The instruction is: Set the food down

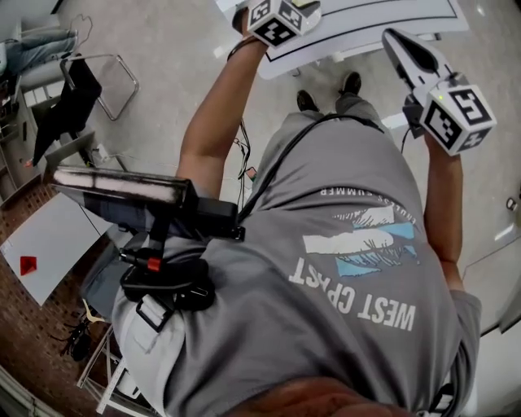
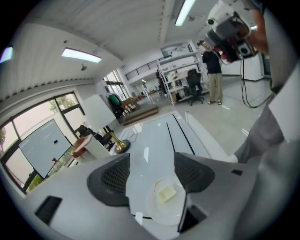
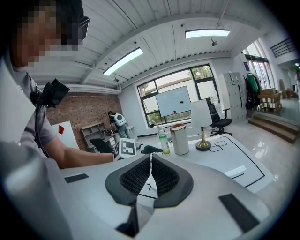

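Note:
In the left gripper view a pale yellow piece of food [image 2: 166,193] lies on a white plate [image 2: 161,213] on the white table [image 2: 159,136]. My left gripper [image 2: 152,173] hangs above the plate with its jaws open. Nothing is between its pads and it is clear of the food. In the head view only its marker cube [image 1: 281,20] shows, at the top edge. My right gripper [image 3: 151,176] is shut with nothing in it and is held up over the table's near side [image 1: 392,39]. The plate is hidden in the head view.
A green bottle [image 3: 163,140], a white canister with a brown lid [image 3: 179,139] and a brass-footed lamp [image 3: 202,126] stand on the table's far part. Black lines mark the tabletop [image 2: 180,133]. A person [image 2: 213,70] stands by shelves far off. A chair [image 1: 77,94] stands on the floor at left.

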A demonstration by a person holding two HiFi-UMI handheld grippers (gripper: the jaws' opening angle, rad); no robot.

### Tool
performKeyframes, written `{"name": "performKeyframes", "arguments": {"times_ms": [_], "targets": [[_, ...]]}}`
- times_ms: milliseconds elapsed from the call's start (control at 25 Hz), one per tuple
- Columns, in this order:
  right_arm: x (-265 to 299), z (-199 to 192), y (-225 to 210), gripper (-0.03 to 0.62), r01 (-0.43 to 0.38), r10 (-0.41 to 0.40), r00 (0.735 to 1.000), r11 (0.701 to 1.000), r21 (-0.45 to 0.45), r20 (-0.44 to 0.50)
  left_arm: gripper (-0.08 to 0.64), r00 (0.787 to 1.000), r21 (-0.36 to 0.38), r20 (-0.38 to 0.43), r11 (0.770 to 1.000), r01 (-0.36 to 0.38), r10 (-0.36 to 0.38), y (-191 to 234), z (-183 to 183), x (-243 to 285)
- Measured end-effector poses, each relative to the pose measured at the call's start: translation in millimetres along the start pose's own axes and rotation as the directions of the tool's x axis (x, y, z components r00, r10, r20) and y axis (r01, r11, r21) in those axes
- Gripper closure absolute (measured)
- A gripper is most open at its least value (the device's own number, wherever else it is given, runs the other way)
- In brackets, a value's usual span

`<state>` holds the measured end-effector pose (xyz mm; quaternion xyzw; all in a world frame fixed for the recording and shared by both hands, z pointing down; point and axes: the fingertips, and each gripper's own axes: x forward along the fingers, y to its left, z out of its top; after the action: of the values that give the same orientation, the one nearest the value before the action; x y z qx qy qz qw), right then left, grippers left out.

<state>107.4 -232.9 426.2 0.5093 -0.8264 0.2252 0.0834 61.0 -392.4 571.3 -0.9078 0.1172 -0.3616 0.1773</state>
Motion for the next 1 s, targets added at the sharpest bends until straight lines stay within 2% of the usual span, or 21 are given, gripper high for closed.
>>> {"name": "performKeyframes", "arguments": {"times_ms": [160,240,320,360,480,520,600,760,880,1000], "targets": [[-13.2,8.0,4.1,0.584,-0.024,0.026,0.998,0.999,-0.033,0.054,0.275,0.984,-0.084,0.133,0.991,-0.107,0.117,24.5,46.2,-51.0],[-15.6,10.1,4.7,0.584,-0.05,0.055,0.994,0.997,-0.052,0.092,0.275,0.968,-0.134,0.188,0.981,-0.14,0.164,29.6,60.0,-73.7],[-19.0,16.3,9.9,0.584,-0.086,0.096,0.985,0.993,-0.076,0.144,0.279,0.943,-0.194,0.249,0.965,-0.174,0.22,31.2,72.5,-102.0],[-23.5,21.4,14.5,0.585,-0.103,0.118,0.978,0.991,-0.09,0.17,0.299,0.922,-0.227,0.289,0.954,-0.195,0.257,30.7,81.8,-120.6],[-48.5,41.9,32.6,0.586,-0.141,0.169,0.959,0.981,-0.134,0.225,0.456,0.826,-0.336,0.428,0.913,-0.232,0.368,21.7,119.3,-187.6],[-57.3,48.5,38.8,0.586,-0.152,0.185,0.953,0.977,-0.148,0.239,0.496,0.801,-0.376,0.45,0.897,-0.231,0.395,15.5,128.2,-207.6],[-77.2,56.3,50.2,0.586,-0.174,0.217,0.94,0.968,-0.18,0.262,0.549,0.764,-0.447,0.485,0.871,-0.203,0.426,-5.5,141.8,-240.0],[-160.1,38.5,87.7,0.586,-0.184,0.262,0.908,0.95,-0.251,0.326,0.552,0.693,-0.555,0.57,0.829,-0.071,0.441,-88.2,175.1,-298.6],[-230.2,21.3,126.6,0.586,-0.176,0.27,0.901,0.943,-0.283,0.339,0.552,0.666,-0.567,0.588,0.821,-0.067,0.459,-149.5,204.4,-348.3],[-265.7,26.0,152.1,0.586,-0.191,0.289,0.894,0.937,-0.291,0.342,0.552,0.659,-0.556,0.583,0.825,-0.101,0.474,-177.4,223.0,-384.2]]}}
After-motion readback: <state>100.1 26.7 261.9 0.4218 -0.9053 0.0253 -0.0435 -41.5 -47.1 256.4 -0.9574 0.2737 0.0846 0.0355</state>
